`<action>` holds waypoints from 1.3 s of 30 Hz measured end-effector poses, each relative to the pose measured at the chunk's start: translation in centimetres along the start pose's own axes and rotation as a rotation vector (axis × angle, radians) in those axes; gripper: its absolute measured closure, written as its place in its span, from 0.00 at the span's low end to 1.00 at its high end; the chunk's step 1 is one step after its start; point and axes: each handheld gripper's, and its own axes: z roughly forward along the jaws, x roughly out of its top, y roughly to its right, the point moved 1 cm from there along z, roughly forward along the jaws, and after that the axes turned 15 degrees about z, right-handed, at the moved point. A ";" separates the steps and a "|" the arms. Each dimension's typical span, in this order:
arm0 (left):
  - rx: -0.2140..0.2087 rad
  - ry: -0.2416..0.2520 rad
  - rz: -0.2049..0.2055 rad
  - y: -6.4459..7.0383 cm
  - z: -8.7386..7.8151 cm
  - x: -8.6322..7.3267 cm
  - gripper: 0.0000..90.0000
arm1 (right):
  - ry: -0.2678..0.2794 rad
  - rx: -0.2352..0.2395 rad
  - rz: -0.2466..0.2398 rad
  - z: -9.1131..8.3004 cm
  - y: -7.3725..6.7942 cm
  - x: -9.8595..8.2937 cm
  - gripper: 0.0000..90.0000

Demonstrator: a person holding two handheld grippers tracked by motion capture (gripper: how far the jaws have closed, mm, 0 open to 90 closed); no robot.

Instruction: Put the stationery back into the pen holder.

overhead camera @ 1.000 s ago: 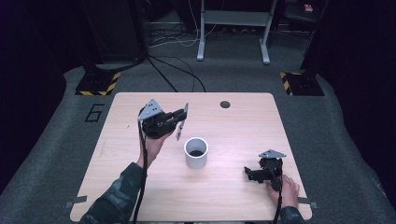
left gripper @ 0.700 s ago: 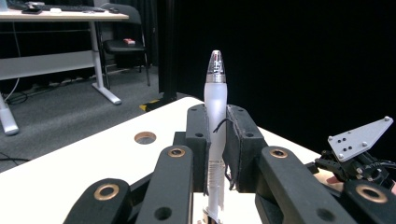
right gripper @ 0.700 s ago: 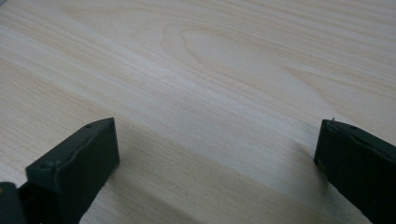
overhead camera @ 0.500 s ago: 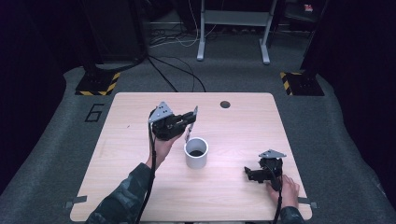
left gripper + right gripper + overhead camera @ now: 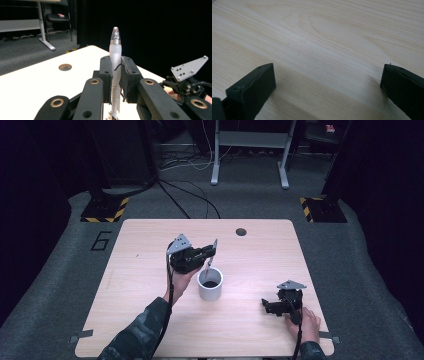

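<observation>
1. The wooden table (image 5: 150, 270) carries a white cup (image 5: 210, 285) near its middle.
2. The left gripper (image 5: 212, 251) is clamped on a pen (image 5: 115, 72), just above the cup's rim; I judge it should descend straight, centred.
3. The right gripper (image 5: 266, 305) rests well apart from the cup, jaws spread; nothing obstructs.

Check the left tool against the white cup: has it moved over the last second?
Yes. The left tool, shut on a pen, has moved right and nearer the person, toward the white cup, which stayed put.
</observation>
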 end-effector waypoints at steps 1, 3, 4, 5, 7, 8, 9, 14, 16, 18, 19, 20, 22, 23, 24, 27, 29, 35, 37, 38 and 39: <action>-0.002 -0.003 0.002 0.1 0.1 -0.2 0.89 | -0.002 0.001 0.004 0.0 0.0 0.0 0.00; -0.009 -0.012 -0.006 0.2 0.2 -0.6 0.89 | -0.002 -0.001 -0.005 0.0 0.0 0.0 0.00; -0.010 -0.015 -0.012 0.3 0.4 -0.9 0.89 | -0.002 0.000 -0.003 0.0 0.0 0.0 0.00; -0.014 -0.027 -0.013 0.2 0.5 -1.1 0.89 | -0.002 -0.001 -0.002 0.0 0.0 0.0 0.00; -0.015 -0.035 -0.019 0.2 0.6 -1.5 0.89 | -0.004 0.000 0.001 0.0 0.0 0.0 0.00; -0.019 -0.038 -0.018 0.2 0.6 -1.7 0.89 | -0.004 0.000 -0.002 0.0 0.0 0.0 0.00; -0.017 -0.038 -0.026 0.2 0.7 -1.9 0.89 | -0.004 0.001 0.000 0.0 0.0 0.0 0.00; -0.026 -0.068 -0.028 0.4 0.8 -2.8 0.89 | 0.000 0.001 -0.002 0.0 0.0 0.0 0.00; -0.027 -0.087 -0.022 0.6 0.9 -3.3 0.89 | -0.002 0.000 -0.004 0.0 0.0 0.0 0.00; -0.030 -0.104 -0.024 0.7 1.0 -3.6 0.89 | -0.003 0.000 -0.002 0.0 0.0 0.0 0.00; -0.030 -0.104 -0.024 0.7 1.0 -3.6 0.89 | -0.003 0.000 -0.002 0.0 0.0 0.0 0.00; -0.032 -0.116 -0.024 0.7 1.1 -3.9 0.89 | -0.002 -0.001 -0.003 0.0 0.0 0.0 0.00; -0.037 -0.137 -0.024 0.8 1.2 -4.2 0.89 | 0.000 0.000 0.000 0.0 0.0 0.0 0.00; -0.037 -0.137 -0.024 0.8 1.2 -4.2 0.89 | 0.000 -0.001 -0.006 0.0 0.0 0.0 0.00; -0.049 -0.156 -0.029 0.9 1.4 -4.5 0.89 | -0.003 -0.001 -0.005 0.0 0.0 0.0 0.00; -0.056 -0.189 -0.002 1.1 1.4 -4.9 0.89 | 0.005 0.000 -0.001 0.0 0.0 0.0 0.00; -0.049 -0.204 0.010 1.2 1.5 -5.0 0.89 | 0.000 0.002 -0.005 0.0 0.1 0.0 0.00; -0.048 -0.262 0.044 1.6 1.7 -5.2 0.88 | 0.002 0.004 -0.011 0.0 0.1 0.0 0.00; -0.045 -0.279 0.037 1.7 1.8 -5.2 0.80 | 0.002 0.004 -0.010 0.0 0.1 0.0 0.00; -0.053 -0.296 0.051 1.7 1.7 -5.1 0.72 | 0.004 0.006 -0.025 0.0 0.2 0.0 0.00; -0.047 -0.302 0.043 1.7 1.7 -5.1 0.65 | 0.003 0.007 -0.022 0.0 0.2 0.0 0.00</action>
